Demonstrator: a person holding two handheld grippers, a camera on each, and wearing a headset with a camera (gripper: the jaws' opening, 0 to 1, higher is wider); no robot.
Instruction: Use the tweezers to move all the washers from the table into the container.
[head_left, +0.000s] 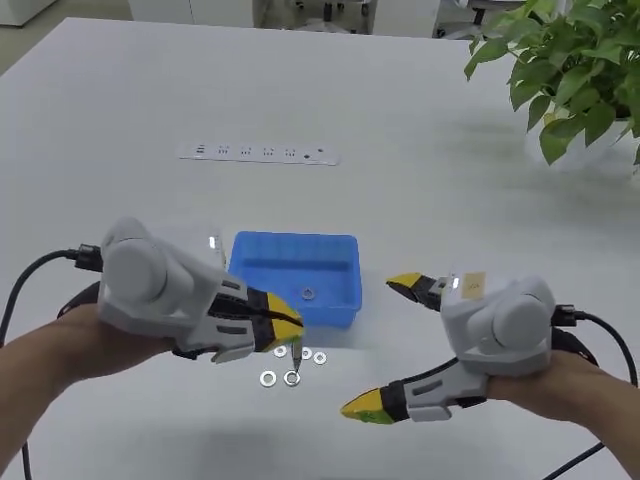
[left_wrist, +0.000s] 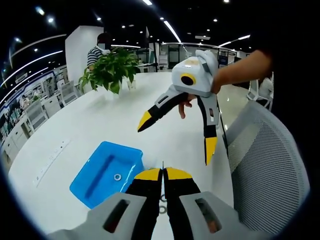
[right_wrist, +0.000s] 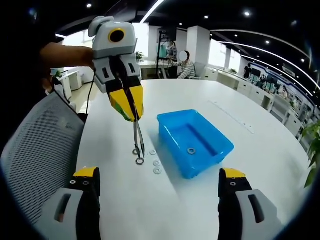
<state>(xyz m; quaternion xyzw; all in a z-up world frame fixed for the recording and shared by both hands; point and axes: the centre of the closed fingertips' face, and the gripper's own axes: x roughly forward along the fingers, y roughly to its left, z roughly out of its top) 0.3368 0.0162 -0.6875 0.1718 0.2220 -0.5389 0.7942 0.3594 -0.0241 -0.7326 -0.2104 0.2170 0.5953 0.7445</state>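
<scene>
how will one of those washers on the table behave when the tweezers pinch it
The washers look thin, flat and metallic, so probably light and stiff, and unlikely to roll while lying flat. Their shiny faces may slip between the narrow tweezers tips. Flush on the smooth table, one may slide rather than lift if nudged.

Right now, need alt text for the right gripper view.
The left gripper, shut on tweezers, points their tips down at loose washers on the table, beside a blue container with one washer inside. The right gripper shows at the bottom, jaws wide open.
</scene>
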